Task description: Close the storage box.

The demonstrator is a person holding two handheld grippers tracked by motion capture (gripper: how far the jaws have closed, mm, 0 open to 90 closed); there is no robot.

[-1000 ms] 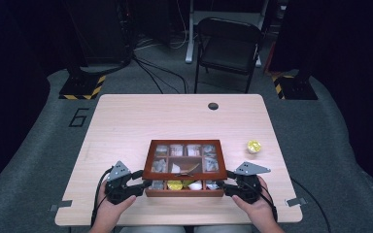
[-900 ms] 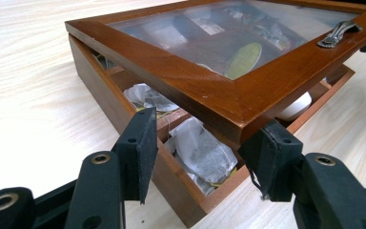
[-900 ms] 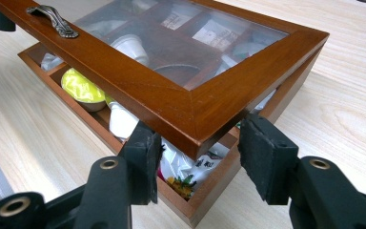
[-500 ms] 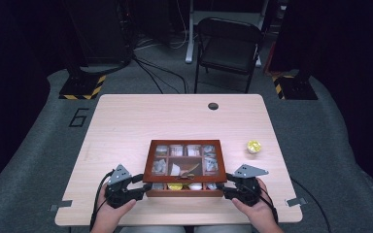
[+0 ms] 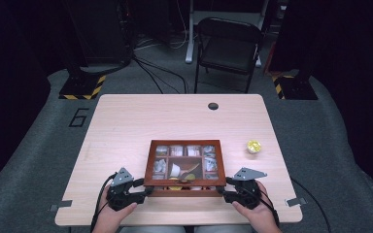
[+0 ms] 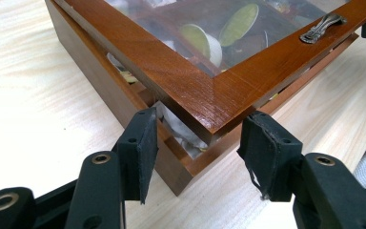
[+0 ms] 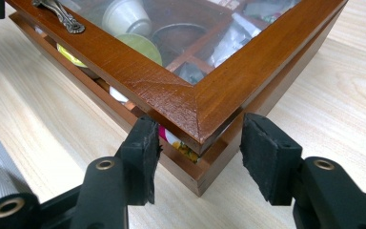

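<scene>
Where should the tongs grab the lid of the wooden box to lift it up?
Probably at the lid's two near corners, from the person's side. It already sits slightly raised above the wooden box there, overhanging, and the open left tongs and right tongs each straddle a corner.

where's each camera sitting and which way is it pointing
High view: fixed above the person's side of the table, facing forward and down; both hands, the left gripper and the right gripper flank the wooden box.
Left gripper view: rides the left gripper, looking along its open jaws at the box's near corner, lid slightly raised.
Right gripper view: rides the right gripper, open jaws astride the other near corner.
Shared: both gripper views show the lid's metal handle.
</scene>
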